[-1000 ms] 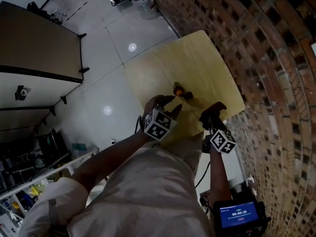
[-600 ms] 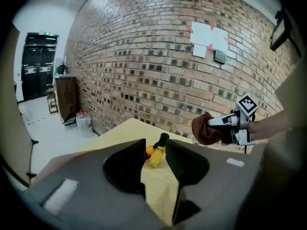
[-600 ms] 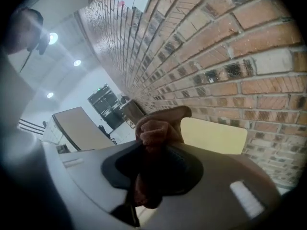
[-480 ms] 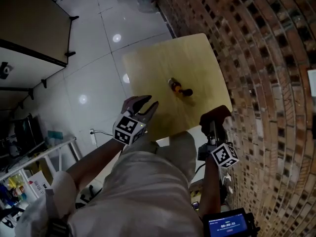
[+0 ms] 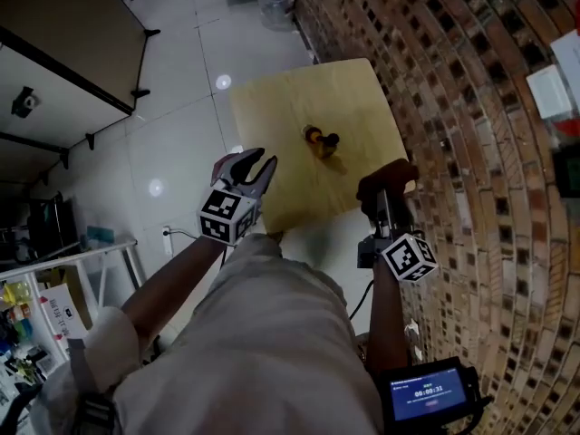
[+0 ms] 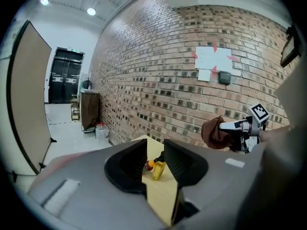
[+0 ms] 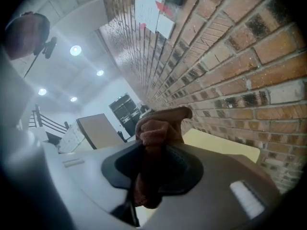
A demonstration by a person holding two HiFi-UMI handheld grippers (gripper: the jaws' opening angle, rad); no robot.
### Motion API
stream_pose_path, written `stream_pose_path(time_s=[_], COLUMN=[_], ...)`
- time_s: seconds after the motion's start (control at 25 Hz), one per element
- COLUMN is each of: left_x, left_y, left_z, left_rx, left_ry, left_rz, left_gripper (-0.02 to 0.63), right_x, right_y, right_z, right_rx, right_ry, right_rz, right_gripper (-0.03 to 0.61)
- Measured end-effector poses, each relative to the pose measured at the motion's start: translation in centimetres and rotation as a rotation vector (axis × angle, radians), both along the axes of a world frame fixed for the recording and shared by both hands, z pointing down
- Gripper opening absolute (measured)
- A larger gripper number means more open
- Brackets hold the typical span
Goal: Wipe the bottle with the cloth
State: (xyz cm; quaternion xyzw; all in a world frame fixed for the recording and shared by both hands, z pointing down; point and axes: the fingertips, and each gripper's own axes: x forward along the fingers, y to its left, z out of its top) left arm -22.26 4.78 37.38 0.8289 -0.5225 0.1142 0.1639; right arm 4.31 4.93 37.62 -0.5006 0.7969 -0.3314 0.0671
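My right gripper (image 5: 384,194) was pinching the brown fleecy cloth (image 5: 386,176). The bunched cloth hid the fingertips in the head view. In the right gripper view (image 7: 153,163) it filled the gap between the jaws and spilled above and below them (image 7: 160,127).

My left gripper (image 5: 257,164) had its jaws partly spread, having just been closing, with nothing between them. Through that gap (image 6: 155,153) I saw the small yellow bottle with a dark top (image 6: 158,169) far off on the pale wooden table (image 6: 168,195), clear of both grippers.

In the head view the bottle (image 5: 314,138) sat at upper centre of the frame, near the middle of the table (image 5: 358,93). It was too small to tell whether it stood or lay. The table's lower right corner lay behind the cloth.

At the top edge, a clear plastic jug with a red cap (image 5: 275,0) stood on the white tiled floor (image 5: 181,107) beside the brick wall (image 5: 471,107). I could not make out its contents.
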Motion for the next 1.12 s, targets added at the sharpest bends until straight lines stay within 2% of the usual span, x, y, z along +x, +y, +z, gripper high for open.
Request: stream_pose_path(time_s=[0.24, 0.4, 0.56, 0.8, 1.0, 1.12], left_x=[6.4, 10.8, 13.5, 13.2, 10.5, 8.9], left_y=[6.9, 12.1, 17.6, 23.0, 25.0, 26.0], left_z=[-1.4, -1.4, -1.1, -1.3, -1.7, -1.5], left_rx=[0.004, -0.005, -0.032, -0.085, -0.094, -0.095], left_ry=[-0.004, -0.008, -0.018, -0.052, -0.013, 0.017], left_rz=[-0.044, -0.072, -0.119, -0.182, -0.259, -0.292], left_gripper=[0.123, 0.118, 0.115, 0.106, 0.100, 0.097], right_x=[1.9, 4.0, 6.2, 9.0, 11.6, 11.9], right_y=[7.4, 12.8, 16.7, 20.6, 23.3, 24.9], right_z=[-5.1, -6.1, -6.4, -6.2, -5.1, -4.0], right_rx=[0.115, 0.162, 0.194, 0.197, 0.158, 0.158], right_ry=[-0.019, -0.032, -0.032, -0.032, -0.032, 0.028], right_rz=[-0.130, -0.226, -0.285, -0.297, -0.236, -0.213], right_gripper=[0.092, 0.092, 0.092, 0.092, 0.092, 0.086])
